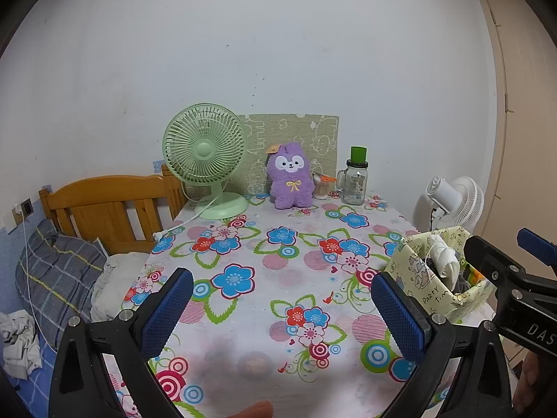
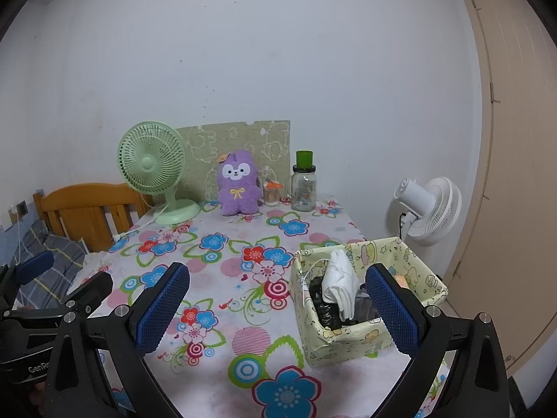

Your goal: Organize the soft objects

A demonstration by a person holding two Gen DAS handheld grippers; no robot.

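1. Covering the table, a floral cloth [image 2: 222, 313] lies bare across the centre of both frames.
2. Left view only: pillow [image 1: 59, 278] and crumpled cloth [image 1: 19, 341], lower left.
3. Fabric box [image 2: 351, 343], right of centre near the table's right edge, holds a white cloth [image 2: 339, 287].
4. Purple plush [image 2: 238, 184] stands upright at the far edge.
5. Left gripper [image 1: 282, 317] and right gripper [image 2: 278, 311]: jaws wide apart, holding nothing.

The purple plush toy [image 2: 239, 184] is looking fuzzy and matt. The tablecloth [image 2: 222, 278] is lying smooth, a printed floral cloth. The fabric box [image 2: 351, 339] is showing soft, creased printed cloth. Blue pads [image 2: 163, 308] are showing a rough mesh texture. The headboard [image 1: 104, 205] is gleaming as varnished wood; the jar [image 2: 304, 190] is shining as clear glass.
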